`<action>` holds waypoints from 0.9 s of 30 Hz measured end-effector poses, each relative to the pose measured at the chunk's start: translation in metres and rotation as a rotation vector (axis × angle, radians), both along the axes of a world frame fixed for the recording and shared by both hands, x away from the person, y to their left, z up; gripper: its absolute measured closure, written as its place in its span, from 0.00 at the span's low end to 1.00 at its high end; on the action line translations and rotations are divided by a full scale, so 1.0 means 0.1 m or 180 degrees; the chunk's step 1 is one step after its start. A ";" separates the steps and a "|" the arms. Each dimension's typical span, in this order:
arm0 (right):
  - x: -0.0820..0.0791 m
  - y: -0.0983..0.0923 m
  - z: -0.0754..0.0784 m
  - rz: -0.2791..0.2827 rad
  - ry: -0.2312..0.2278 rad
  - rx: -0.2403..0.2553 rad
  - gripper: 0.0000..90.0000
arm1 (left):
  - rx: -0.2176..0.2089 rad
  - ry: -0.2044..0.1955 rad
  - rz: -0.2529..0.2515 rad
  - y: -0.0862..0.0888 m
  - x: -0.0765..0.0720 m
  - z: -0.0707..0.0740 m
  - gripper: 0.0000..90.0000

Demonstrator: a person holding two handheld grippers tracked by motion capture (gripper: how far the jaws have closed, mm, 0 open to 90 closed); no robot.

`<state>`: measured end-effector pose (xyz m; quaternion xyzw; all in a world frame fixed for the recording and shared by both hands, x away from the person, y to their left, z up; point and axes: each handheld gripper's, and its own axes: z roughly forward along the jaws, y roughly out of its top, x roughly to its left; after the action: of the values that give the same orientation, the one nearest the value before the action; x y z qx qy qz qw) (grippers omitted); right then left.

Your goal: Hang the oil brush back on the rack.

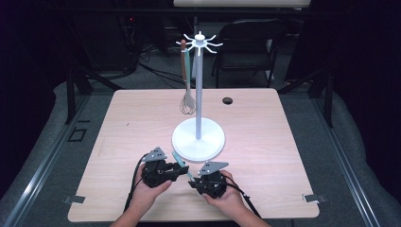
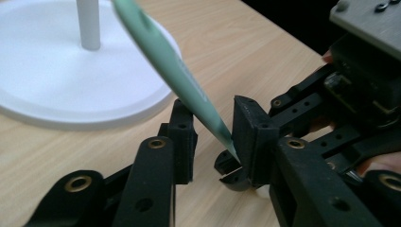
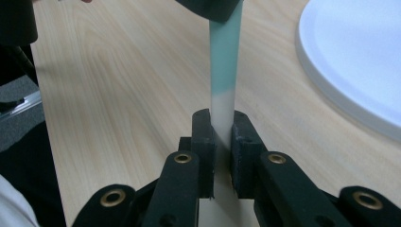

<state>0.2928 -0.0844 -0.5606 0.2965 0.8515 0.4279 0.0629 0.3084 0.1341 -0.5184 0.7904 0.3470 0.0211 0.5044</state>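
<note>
A slim mint-green utensil (image 1: 178,158) with a pale end is held low over the table's front, just before the white stand's base (image 1: 198,142). My right gripper (image 3: 221,127) is shut on that pale end, and the green shaft (image 3: 224,61) rises away from it. My left gripper (image 2: 215,137) has the shaft (image 2: 165,56) slanting between its jaws with a gap still showing beside it, so it is open. In the high view the left gripper (image 1: 182,169) and right gripper (image 1: 193,182) face each other, almost tip to tip. A whisk (image 1: 187,103) hangs from the stand's hooks (image 1: 199,42).
The stand's pole (image 1: 198,94) rises from the table's middle, with its round base (image 2: 56,80) close behind the grippers. A small dark disc (image 1: 227,100) lies at the far edge. A folding chair (image 1: 248,42) stands beyond the table.
</note>
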 end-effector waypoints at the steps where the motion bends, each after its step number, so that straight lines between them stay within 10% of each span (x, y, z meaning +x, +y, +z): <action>1: 0.00 0.01 0.01 0.0000 -0.0033 0.0031 0.92 | -0.0021 -0.0022 -0.0008 0.00 -0.01 0.03 0.81; 13: 0.03 0.03 0.05 0.0001 -0.0150 0.0153 0.93 | 0.0004 -0.0170 -0.0139 -0.13 -0.08 0.12 0.90; 27: -0.04 -0.18 0.08 0.0081 -0.0004 0.0031 0.70 | 0.0192 -0.0094 -0.0216 -0.21 -0.06 -0.09 0.92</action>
<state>0.2888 -0.1023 -0.5531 0.2857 0.8530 0.4330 0.0565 0.3027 0.1127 -0.5278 0.8162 0.3118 0.0261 0.4858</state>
